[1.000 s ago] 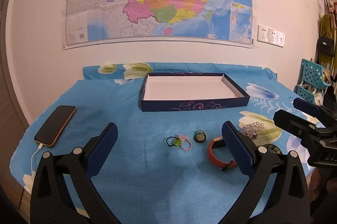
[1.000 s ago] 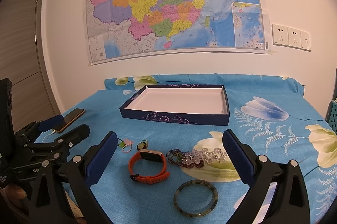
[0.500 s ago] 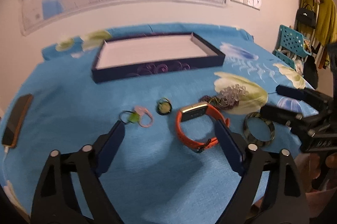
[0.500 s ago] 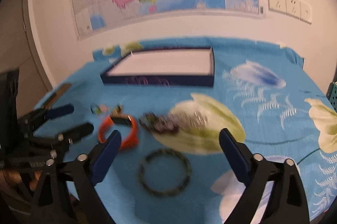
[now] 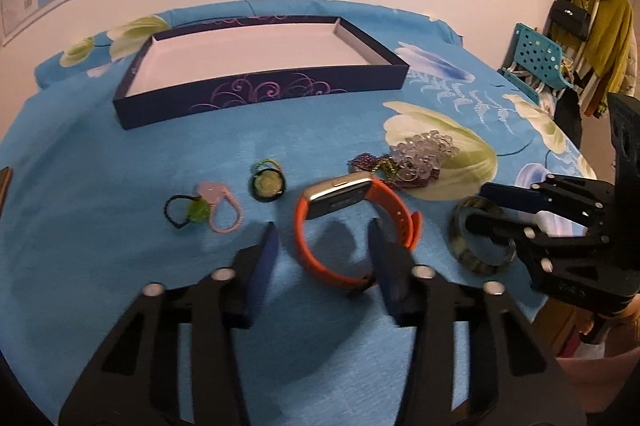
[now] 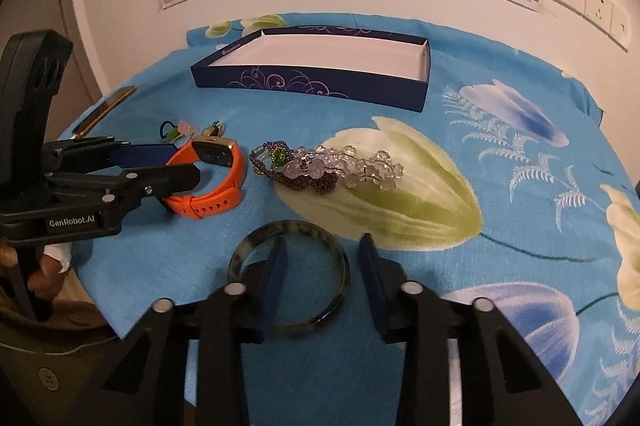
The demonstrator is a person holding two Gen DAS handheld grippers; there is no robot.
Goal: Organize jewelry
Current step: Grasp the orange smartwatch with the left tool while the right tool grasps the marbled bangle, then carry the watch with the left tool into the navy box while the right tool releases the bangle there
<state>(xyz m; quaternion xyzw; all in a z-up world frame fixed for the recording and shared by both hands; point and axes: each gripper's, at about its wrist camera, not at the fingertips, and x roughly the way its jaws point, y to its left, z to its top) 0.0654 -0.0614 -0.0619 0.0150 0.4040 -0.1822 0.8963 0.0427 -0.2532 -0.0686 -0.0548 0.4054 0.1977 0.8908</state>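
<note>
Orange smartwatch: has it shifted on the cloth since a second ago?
No. The orange smartwatch lies as before, left of the bead bracelets and behind the dark bangle; only the cameras have dropped closer.

Worktop [image 6: 500, 98] draped in a blue floral cloth [image 5: 120, 186]. At the back lies a shallow dark-blue tray [image 6: 320, 88] with a white floor. Nearer, from left: a phone [image 6: 105, 110] at the edge, small hair ties [image 5: 204, 208], a round ornament [image 5: 267, 185], an orange watch [image 5: 352, 222], a heap of beaded bracelets [image 6: 328, 168] and a mottled bangle [image 6: 316, 230].
</note>
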